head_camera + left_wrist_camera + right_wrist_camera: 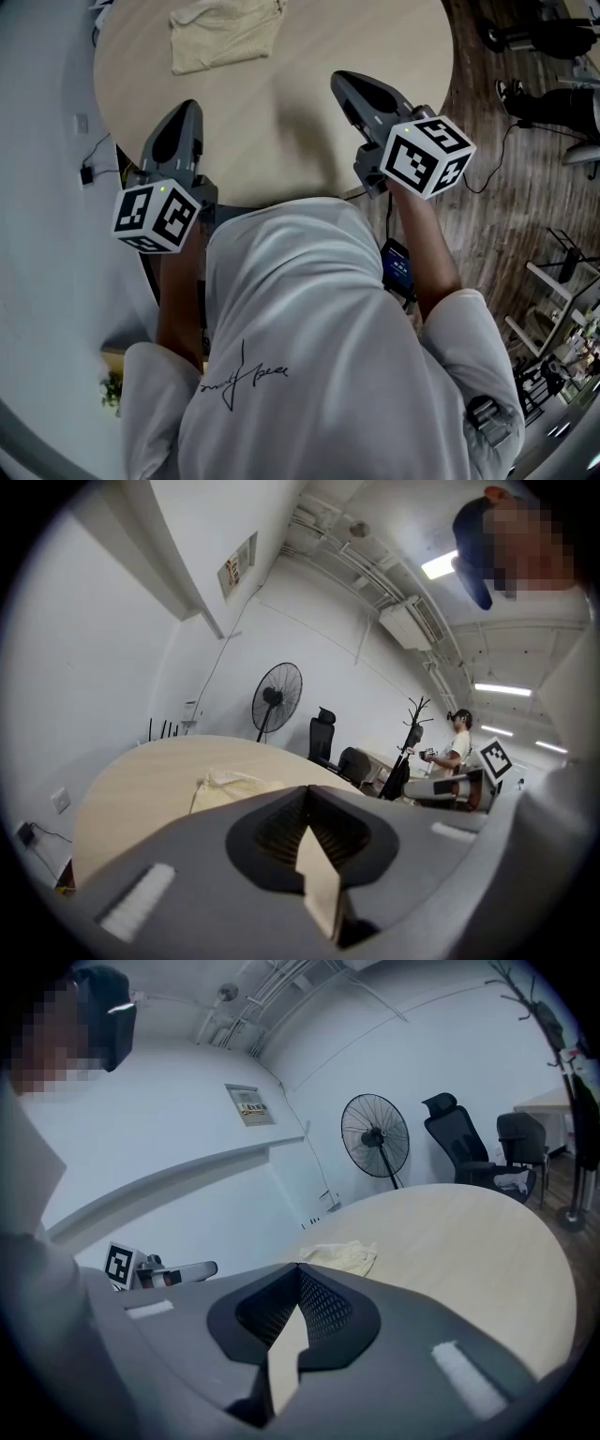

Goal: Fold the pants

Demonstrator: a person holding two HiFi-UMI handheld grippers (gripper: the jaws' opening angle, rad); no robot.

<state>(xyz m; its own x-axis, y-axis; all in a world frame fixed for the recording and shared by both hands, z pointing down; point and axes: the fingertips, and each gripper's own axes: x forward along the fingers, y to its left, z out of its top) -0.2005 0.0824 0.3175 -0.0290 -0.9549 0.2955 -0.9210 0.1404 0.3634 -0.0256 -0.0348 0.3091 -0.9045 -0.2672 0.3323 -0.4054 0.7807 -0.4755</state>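
Pants (pixel 225 36) lie well ahead of the left gripper (pixel 186 108) and right gripper (pixel 345 81), whose jaws are together, empty.

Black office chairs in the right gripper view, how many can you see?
2: a high-backed black office chair beside the black pedestal fan, and a lower black chair right of it. More could be hidden.

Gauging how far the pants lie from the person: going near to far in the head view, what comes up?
Person's white shirt → left gripper and right gripper, about level, both shut → bare table → pants.
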